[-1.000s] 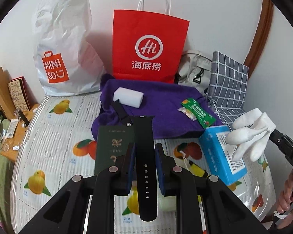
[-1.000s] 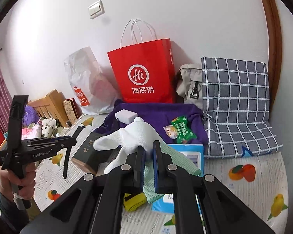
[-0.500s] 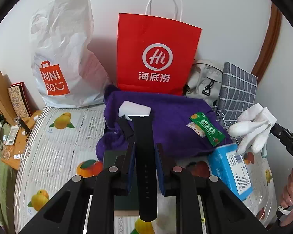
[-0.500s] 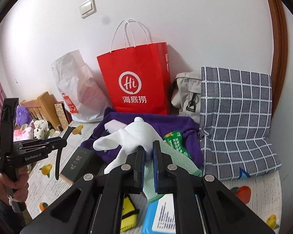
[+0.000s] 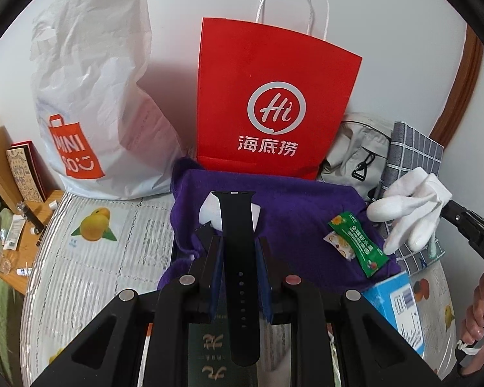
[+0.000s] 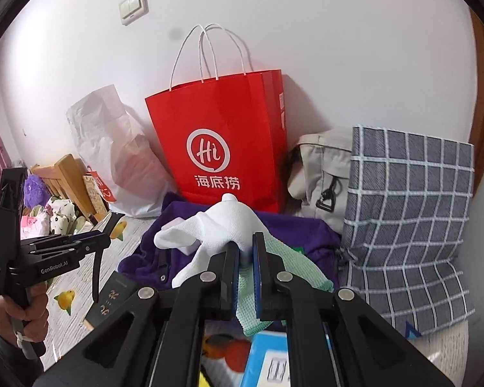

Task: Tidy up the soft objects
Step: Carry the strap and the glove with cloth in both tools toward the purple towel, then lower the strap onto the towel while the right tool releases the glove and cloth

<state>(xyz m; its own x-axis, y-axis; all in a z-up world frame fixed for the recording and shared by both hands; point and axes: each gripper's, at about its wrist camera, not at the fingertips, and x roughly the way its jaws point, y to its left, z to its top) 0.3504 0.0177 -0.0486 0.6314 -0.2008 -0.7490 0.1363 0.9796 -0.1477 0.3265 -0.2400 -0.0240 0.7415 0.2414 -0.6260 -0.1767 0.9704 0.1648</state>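
Both clamped: left gripper (image 5: 240, 258) grips black watch strap (image 5: 240, 277), right gripper (image 6: 245, 259) grips white glove (image 6: 216, 229), above purple cloth (image 5: 300, 203).

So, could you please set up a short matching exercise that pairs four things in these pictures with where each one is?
Things:
1. black watch strap
2. white glove
3. green snack packet
4. red paper bag

Places:
A. standing against the wall
B. clamped in the right tool
C. lying on the purple cloth
D. clamped in the left tool

Pairs: 1-D, 2-B, 3-C, 4-A
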